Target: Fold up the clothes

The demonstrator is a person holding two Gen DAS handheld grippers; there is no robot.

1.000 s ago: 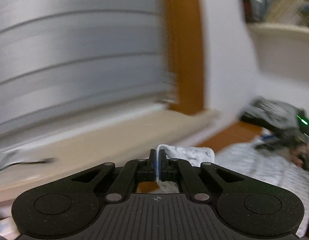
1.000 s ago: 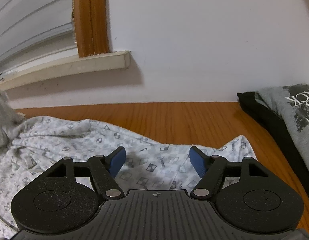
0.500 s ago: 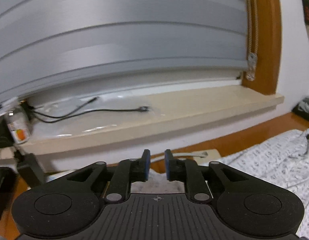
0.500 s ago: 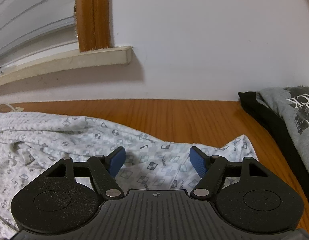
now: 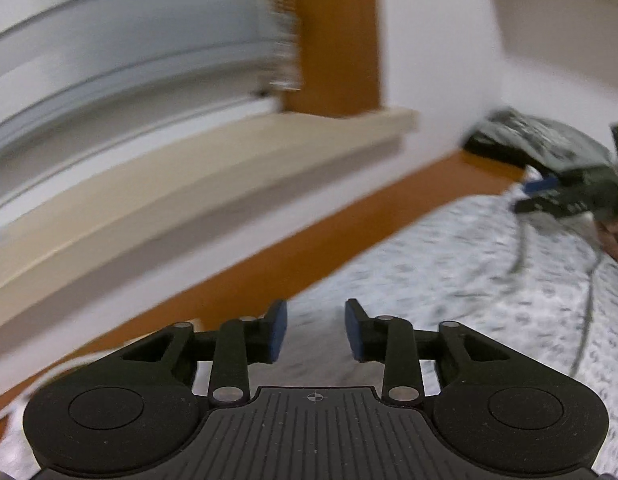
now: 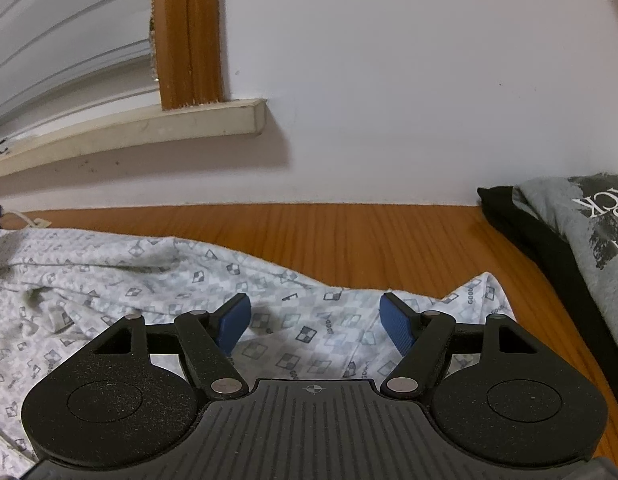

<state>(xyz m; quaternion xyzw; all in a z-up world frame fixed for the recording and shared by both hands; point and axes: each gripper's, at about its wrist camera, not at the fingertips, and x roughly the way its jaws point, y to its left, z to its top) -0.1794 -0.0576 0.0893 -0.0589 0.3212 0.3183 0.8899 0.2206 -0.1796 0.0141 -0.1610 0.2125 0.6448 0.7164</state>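
Observation:
A white garment with a small grey square print (image 6: pixel 157 284) lies spread on the wooden table (image 6: pixel 369 240). It also shows in the left wrist view (image 5: pixel 469 280), blurred. My left gripper (image 5: pixel 315 330) is open and empty, low over the garment's left part. My right gripper (image 6: pixel 315 322) is open and empty, just above the garment's right end near its far edge. The right gripper also shows at the right of the left wrist view (image 5: pixel 557 196).
A folded grey printed shirt on a black garment (image 6: pixel 581 236) lies at the table's right. A white wall and a beige window sill (image 6: pixel 149 128) with a grey blind and wooden frame (image 6: pixel 187 32) stand behind the table.
My left gripper let go of the garment's edge, opened wider and swung right and down toward the cloth. The garment now lies flatter. My right gripper has barely moved.

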